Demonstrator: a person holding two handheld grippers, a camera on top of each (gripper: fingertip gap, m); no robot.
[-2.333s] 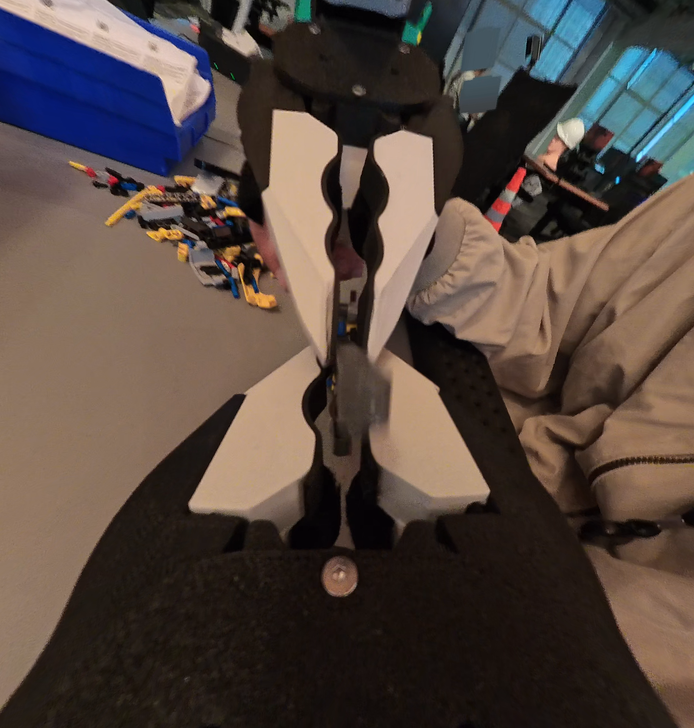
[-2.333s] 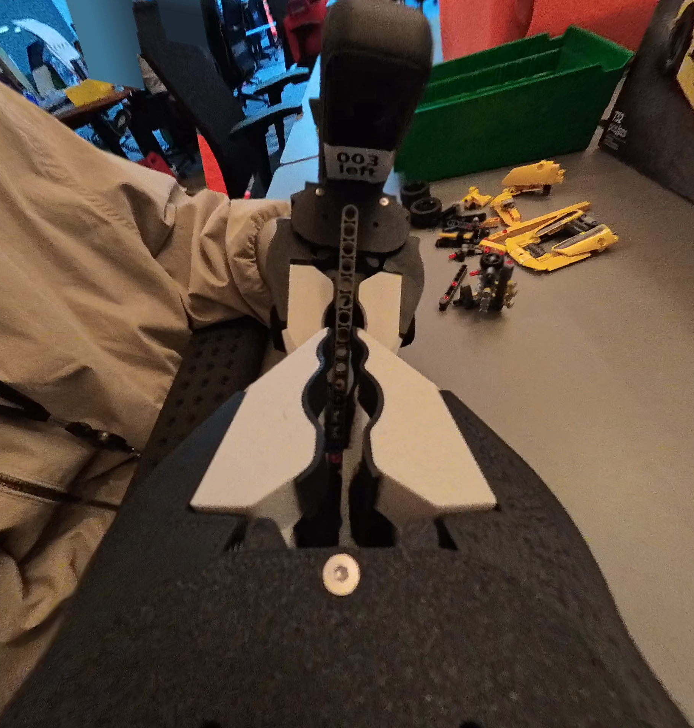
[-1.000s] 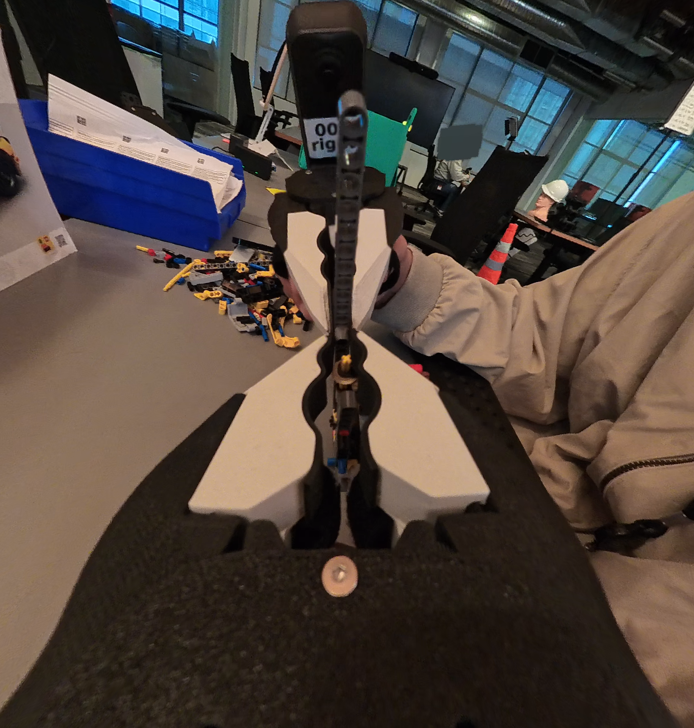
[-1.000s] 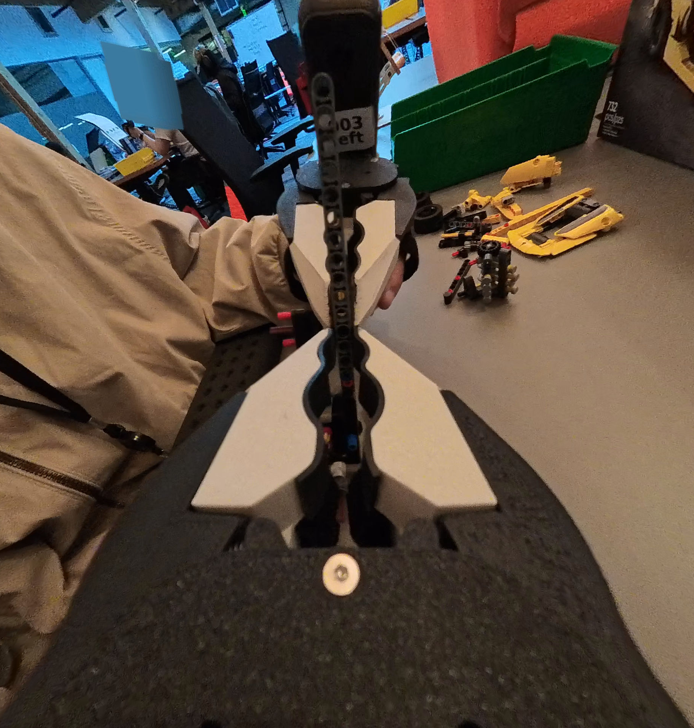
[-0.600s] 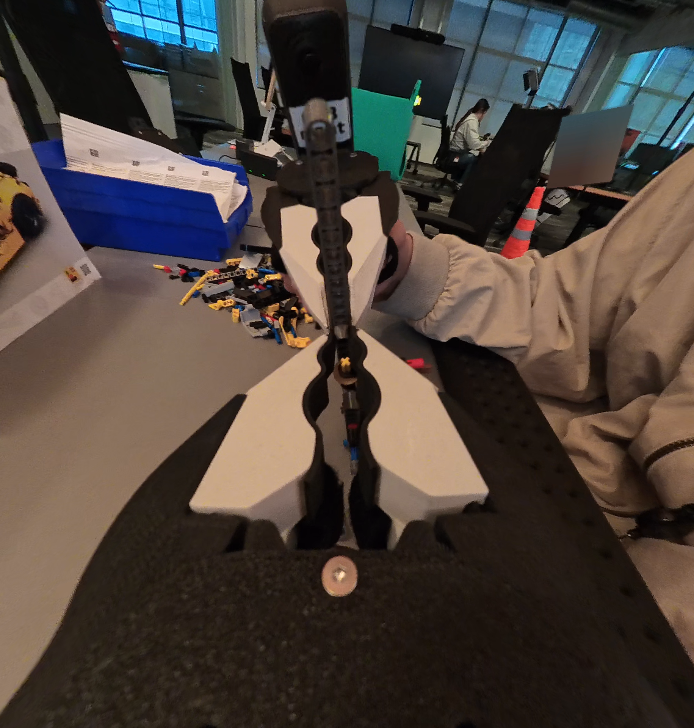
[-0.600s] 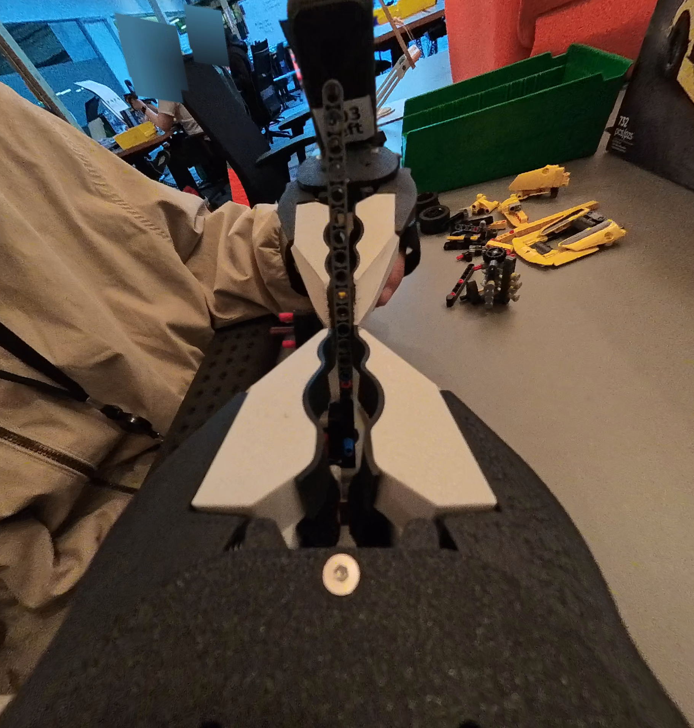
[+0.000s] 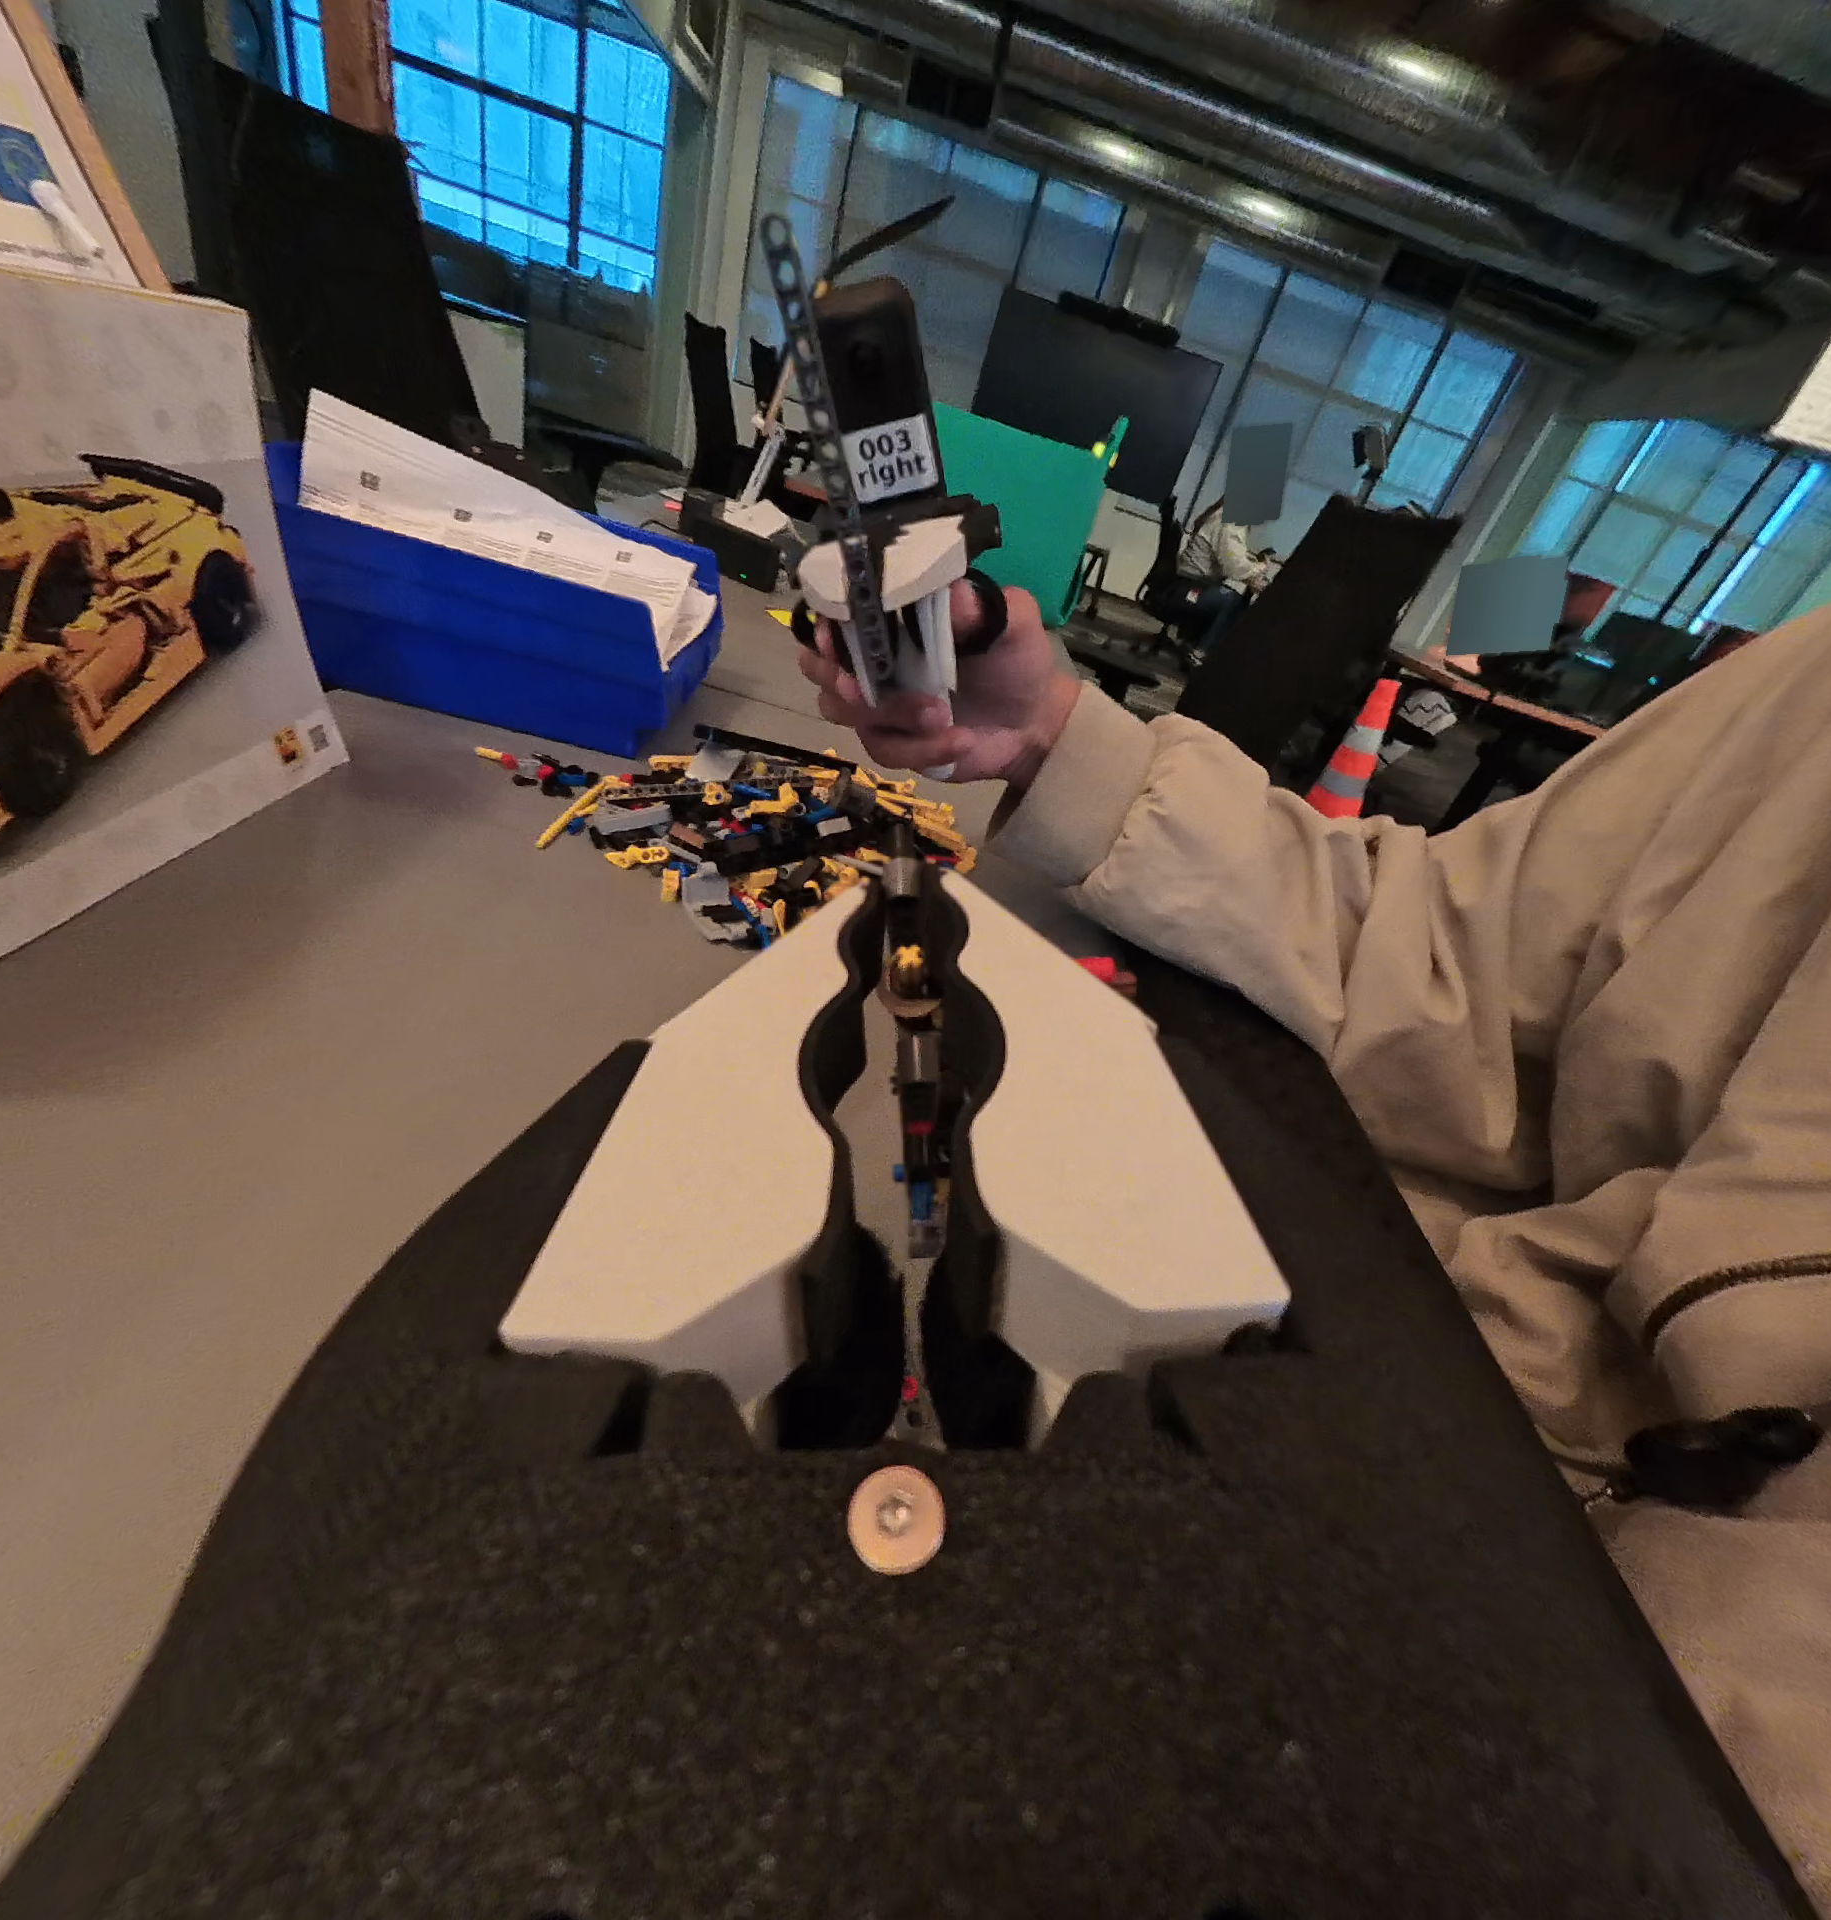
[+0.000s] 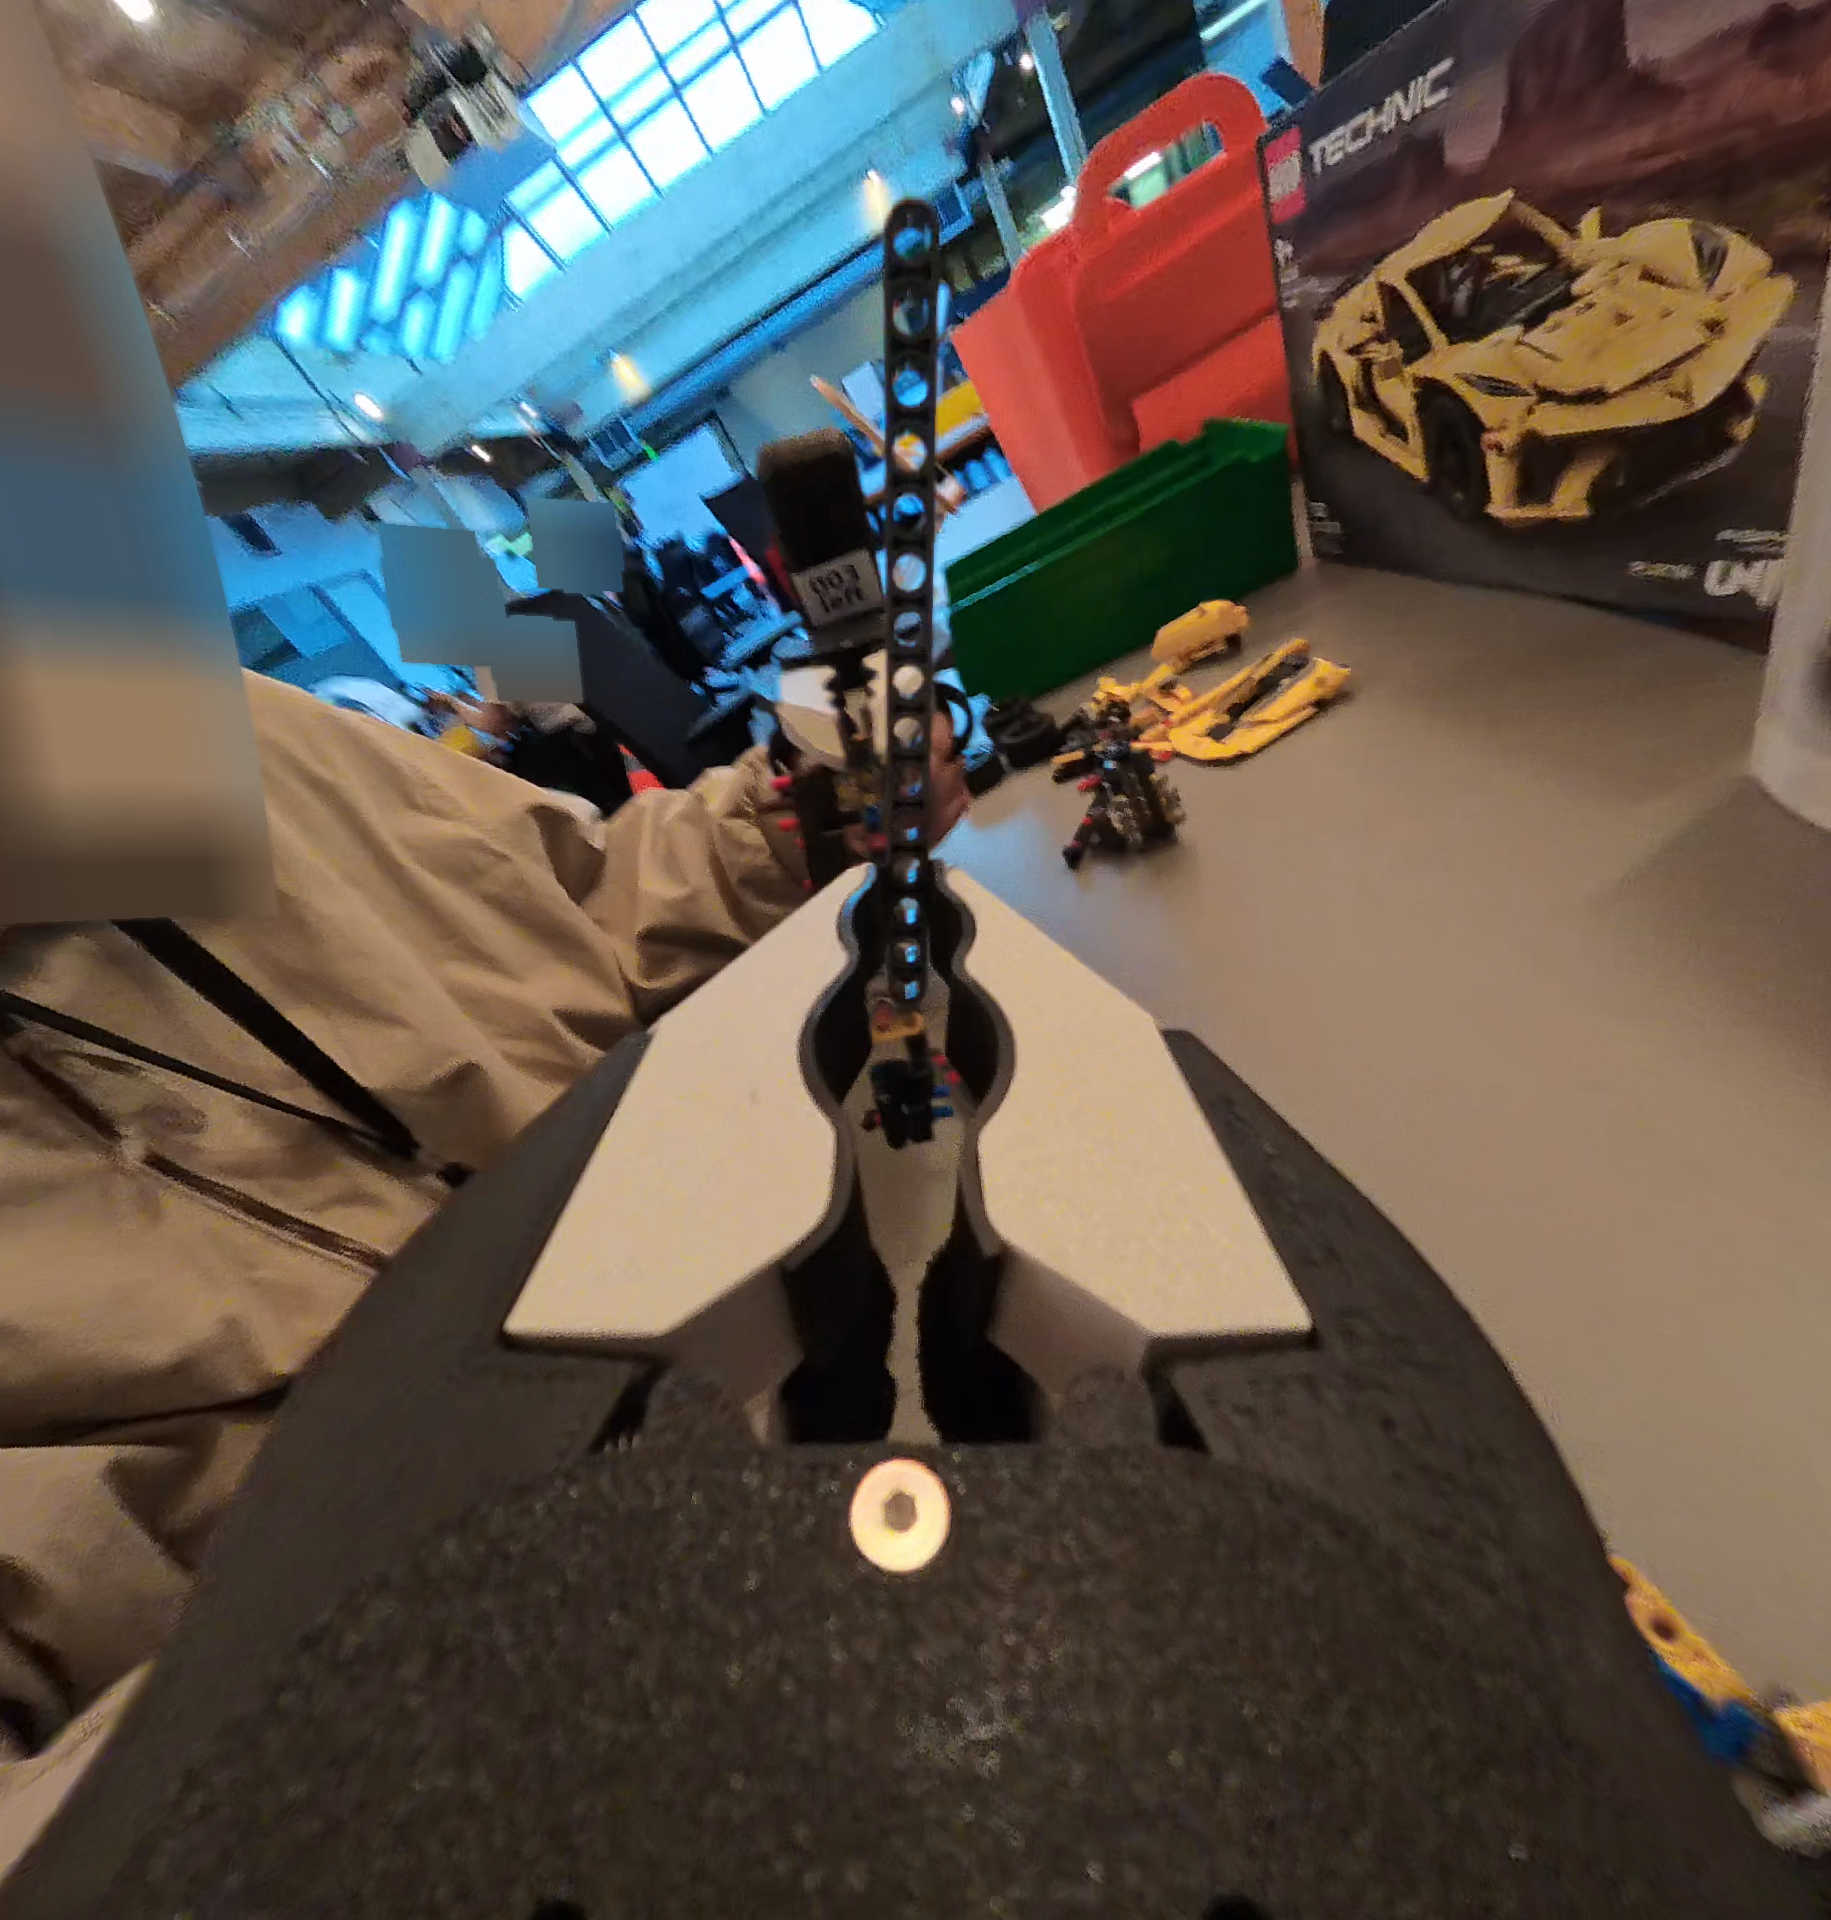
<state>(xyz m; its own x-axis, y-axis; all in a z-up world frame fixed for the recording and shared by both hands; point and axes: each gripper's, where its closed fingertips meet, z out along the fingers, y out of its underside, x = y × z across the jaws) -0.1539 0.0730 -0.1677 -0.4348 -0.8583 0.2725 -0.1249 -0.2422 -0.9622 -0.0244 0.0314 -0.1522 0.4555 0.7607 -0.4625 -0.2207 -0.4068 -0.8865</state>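
Left wrist view shows the left gripper point(image 7: 906, 904) closed narrow on a small brick assembly point(image 7: 916, 1049), a slim stack of black, grey, yellow and blue pieces that runs down the channel between the white fingers point(image 7: 713, 1143). Beyond the assembly's tip lies a loose brick pile point(image 7: 755, 831) on the grey table point(image 7: 267, 1039), and behind that pile stands a blue bin point(image 7: 475, 634) with printed sheets in it. Left of the pile leans a picture board with a yellow car point(image 7: 80, 613).

Above the pile, a hand point(image 7: 942, 707) in a beige sleeve point(image 7: 1306, 935) holds the right gripper point(image 7: 890, 665) aloft, well apart from the assembly.

Seen in the right wrist view, the right gripper point(image 8: 895, 883) is shut on a long black beam point(image 8: 909, 540), a thin perforated strip clamped near its lower end, with most of its length standing free above the fingertips. A small cluster of pins point(image 8: 906, 1091) sits at the beam's base inside the channel. To the right of the beam are yellow car panels point(image 8: 1233, 696), a green bin point(image 8: 1119, 561) and a set box point(image 8: 1555, 343).

Both parts look light, rigid plastic. The beam, held near one end, would probably swing easily, so a hold nearer its middle would likely steady it. The assembly looks press-fitted and could come apart if squeezed across its joints; along its flat sides seems the safer hold.
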